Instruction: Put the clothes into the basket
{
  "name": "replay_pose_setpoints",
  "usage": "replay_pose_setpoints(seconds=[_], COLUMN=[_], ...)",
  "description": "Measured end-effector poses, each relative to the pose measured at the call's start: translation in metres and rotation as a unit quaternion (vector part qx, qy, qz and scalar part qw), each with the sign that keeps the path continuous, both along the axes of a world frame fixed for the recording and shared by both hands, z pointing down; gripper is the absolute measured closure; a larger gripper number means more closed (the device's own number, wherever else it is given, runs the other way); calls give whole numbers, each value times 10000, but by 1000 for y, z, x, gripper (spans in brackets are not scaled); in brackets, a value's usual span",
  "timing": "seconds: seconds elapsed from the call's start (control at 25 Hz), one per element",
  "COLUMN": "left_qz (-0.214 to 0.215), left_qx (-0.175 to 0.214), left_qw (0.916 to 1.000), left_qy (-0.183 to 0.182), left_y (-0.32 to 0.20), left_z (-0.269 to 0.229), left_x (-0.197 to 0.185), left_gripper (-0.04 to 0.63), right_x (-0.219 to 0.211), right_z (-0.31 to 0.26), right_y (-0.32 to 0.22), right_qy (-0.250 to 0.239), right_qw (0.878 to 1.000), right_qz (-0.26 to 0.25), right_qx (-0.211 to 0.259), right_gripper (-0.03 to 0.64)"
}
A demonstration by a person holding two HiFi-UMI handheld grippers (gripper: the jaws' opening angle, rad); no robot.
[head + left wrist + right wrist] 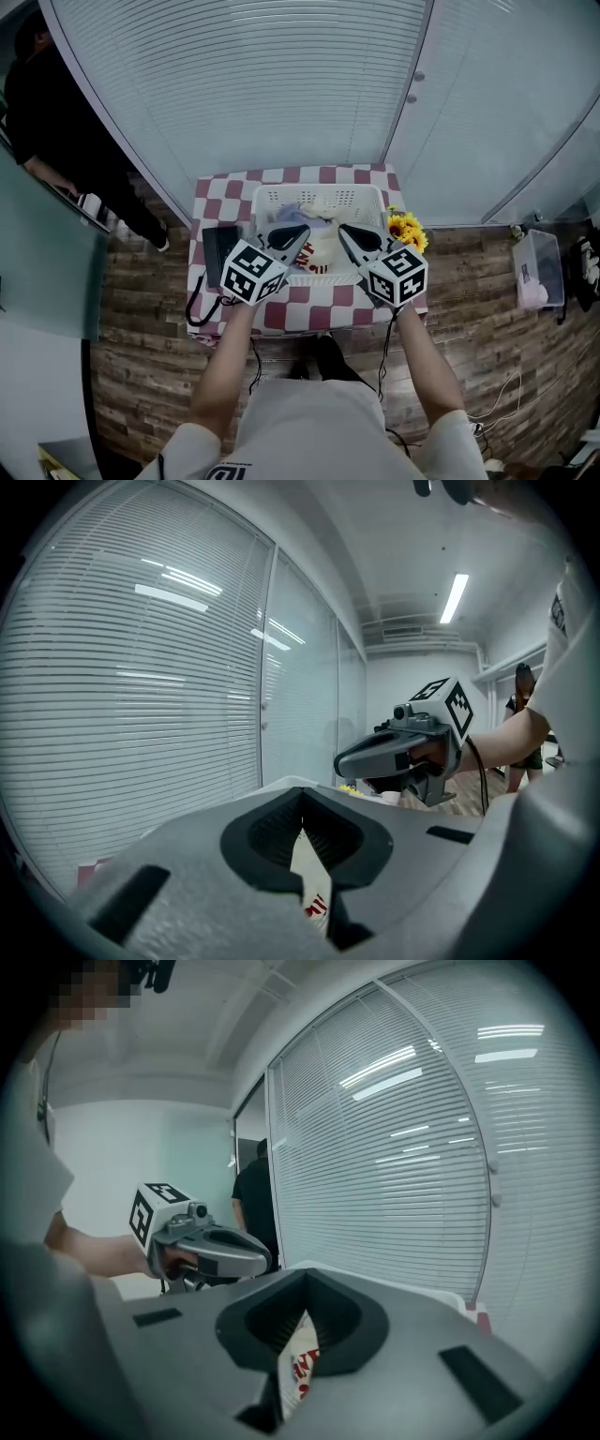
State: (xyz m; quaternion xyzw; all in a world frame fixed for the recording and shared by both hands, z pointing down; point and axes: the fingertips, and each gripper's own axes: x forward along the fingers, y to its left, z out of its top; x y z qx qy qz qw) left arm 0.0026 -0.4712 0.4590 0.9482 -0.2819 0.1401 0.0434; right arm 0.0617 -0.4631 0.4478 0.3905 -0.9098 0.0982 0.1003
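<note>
Head view: the only print is the red lettering on the white garment [323,246], too small to read, and the black-and-white square markers on the gripper cubes. The left gripper [302,229] and right gripper [343,229] each pinch the garment from their own side, holding it over the open white basket [319,193], where other pale clothes lie. The basket stands on a desk [309,315] covered in a red-and-white checked cloth. Sunflowers [406,231] sit just beside the basket's right edge; a black case [217,253] with a cable lies to its left. The floor [141,356] is wood plank, white blinds [244,84] fill the wall behind, a clear plastic box [539,270] stands far right, and a person in black [56,122] stands at upper left

Left gripper view: the left gripper [302,832] is clenched on the garment [309,878], red letters cut off at the jaw edge. The right gripper [347,761] shows beyond, blinds [141,696] to the left, and a strip light [455,597] on the ceiling

Right gripper view: the right gripper [298,1321] is clamped on the same garment [298,1371], with unreadable red print. The left gripper [261,1260] shows opposite
</note>
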Motion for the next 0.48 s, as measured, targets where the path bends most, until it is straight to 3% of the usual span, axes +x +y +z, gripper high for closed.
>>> replay_pose_setpoints(seconds=[0.48], left_qz=[16], left_qx=[-66], left_qw=[10000], left_qy=[-2], left_y=[1], left_z=[8], left_x=[0], left_gripper=[583], right_x=[-6], right_z=[8], right_y=[-3], right_qy=[42], right_qw=[9998], right_qz=[3], right_qx=[-206], right_gripper=[598])
